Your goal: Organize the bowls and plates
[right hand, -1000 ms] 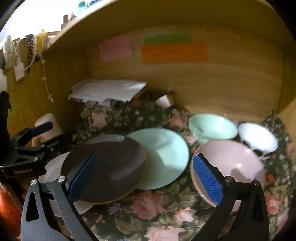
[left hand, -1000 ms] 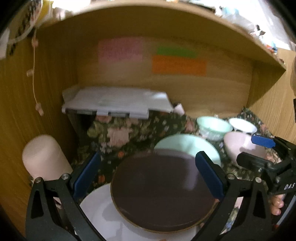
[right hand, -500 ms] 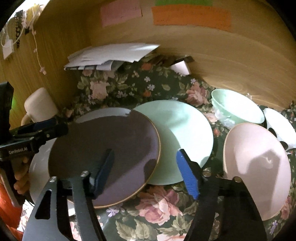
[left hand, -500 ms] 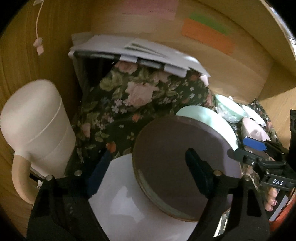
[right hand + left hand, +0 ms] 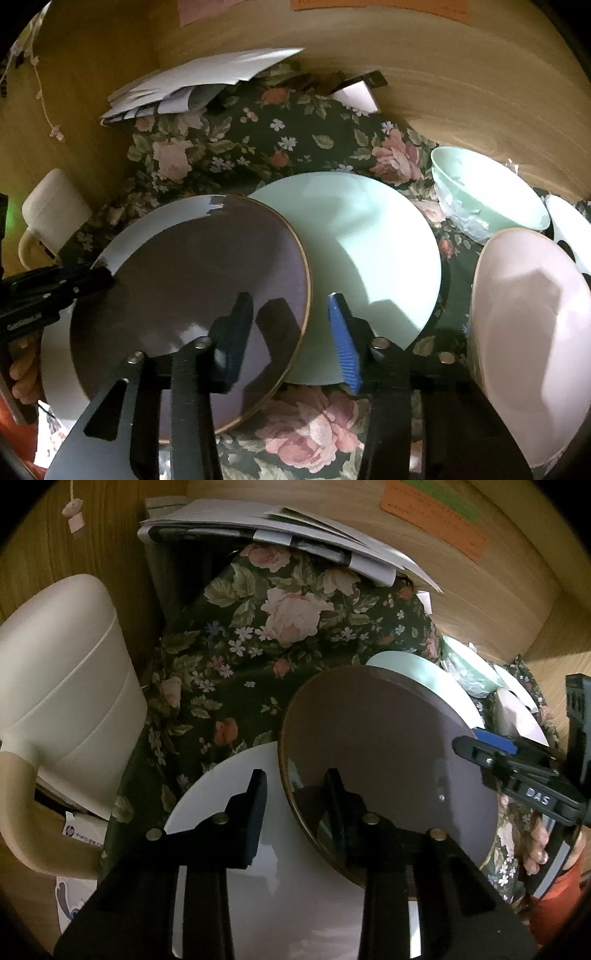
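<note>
Straddling opposite rims of one plate, both claws work the same piece.

Dark plate [image 5: 192,291]: lies tilted, its left part over the white plate [image 5: 229,782], its right rim overlapping the mint plate [image 5: 369,258]; judged the piece being squared onto a stack.

Left claw [image 5: 295,801]: jaws narrowed but with a gap between them; one finger stands over the white plate, the other over the dark plate's face, so the rim sits between them. Whether the pads actually pinch the rim cannot be told.

Right claw [image 5: 290,332]: jaws part open, one finger above the dark plate, the blue-padded one above the mint plate; the gold-edged rim lies in the gap, apparently not yet clamped.

Placement rationale: a grip on each side would keep a wide, shallow plate level while it is lifted or slid; this is a judgement.

Pink bowl [image 5: 528,332]: rests on the floral cloth [image 5: 258,136] covering the surface, right of the plates, untouched.

Mint bowl [image 5: 487,192]: behind the pink bowl, near the wooden back wall.

White bowl [image 5: 569,225]: at the far right edge, partly cut off.

Mug [image 5: 62,686]: stands at the left wall, clear of the plates.

Papers [image 5: 199,85]: heaped at the rear.
</note>
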Demonstrator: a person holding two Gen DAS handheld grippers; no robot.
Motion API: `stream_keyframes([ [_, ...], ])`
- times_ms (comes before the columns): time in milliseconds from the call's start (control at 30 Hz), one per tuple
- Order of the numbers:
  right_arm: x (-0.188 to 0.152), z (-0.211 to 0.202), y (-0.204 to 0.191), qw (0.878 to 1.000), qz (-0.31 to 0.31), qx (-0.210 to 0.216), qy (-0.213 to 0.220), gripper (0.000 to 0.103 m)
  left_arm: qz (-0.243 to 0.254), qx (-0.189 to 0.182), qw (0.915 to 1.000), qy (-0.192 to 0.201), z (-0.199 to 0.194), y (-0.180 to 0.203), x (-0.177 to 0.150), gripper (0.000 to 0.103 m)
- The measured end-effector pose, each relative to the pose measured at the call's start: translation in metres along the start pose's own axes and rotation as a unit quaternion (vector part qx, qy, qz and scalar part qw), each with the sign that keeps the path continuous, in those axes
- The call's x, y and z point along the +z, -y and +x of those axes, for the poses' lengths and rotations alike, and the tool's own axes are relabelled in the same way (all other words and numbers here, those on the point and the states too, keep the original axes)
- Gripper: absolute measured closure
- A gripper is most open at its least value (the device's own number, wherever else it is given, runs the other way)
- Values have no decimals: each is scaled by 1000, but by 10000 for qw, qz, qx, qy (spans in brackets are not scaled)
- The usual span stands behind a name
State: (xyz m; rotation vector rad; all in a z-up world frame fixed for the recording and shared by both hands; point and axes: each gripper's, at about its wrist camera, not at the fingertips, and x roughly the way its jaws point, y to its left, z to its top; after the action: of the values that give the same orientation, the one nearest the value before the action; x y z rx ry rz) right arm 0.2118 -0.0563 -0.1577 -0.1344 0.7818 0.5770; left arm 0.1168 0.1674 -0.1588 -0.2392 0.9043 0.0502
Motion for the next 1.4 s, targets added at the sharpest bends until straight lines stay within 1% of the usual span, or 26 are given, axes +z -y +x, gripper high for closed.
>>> stream_keyframes([
  [167,0,3,2,9999,48,104,-39,71,24,-221,9996,-150,1,3,-2,74],
  [433,-1,12,2,9995,105,279,-110,71,5,-385,9991,-187,3,1,0,74],
  [567,0,12,2,9993,151,320,-132,72,70,-283,9995,-129,1,6,1,74],
  [700,0,7,1,9996,121,243,-51,75,-65,-194,9997,-117,2,7,2,74],
  [800,-1,4,2,9995,148,270,-52,76,-158,-190,9996,-135,4,5,3,74],
  [967,-2,-1,3,9994,225,277,-2,76,-125,-89,9999,-34,-2,9,2,74],
  [1400,-8,-36,3,9990,225,189,324,77,-102,-179,9995,240,-25,21,2,74],
])
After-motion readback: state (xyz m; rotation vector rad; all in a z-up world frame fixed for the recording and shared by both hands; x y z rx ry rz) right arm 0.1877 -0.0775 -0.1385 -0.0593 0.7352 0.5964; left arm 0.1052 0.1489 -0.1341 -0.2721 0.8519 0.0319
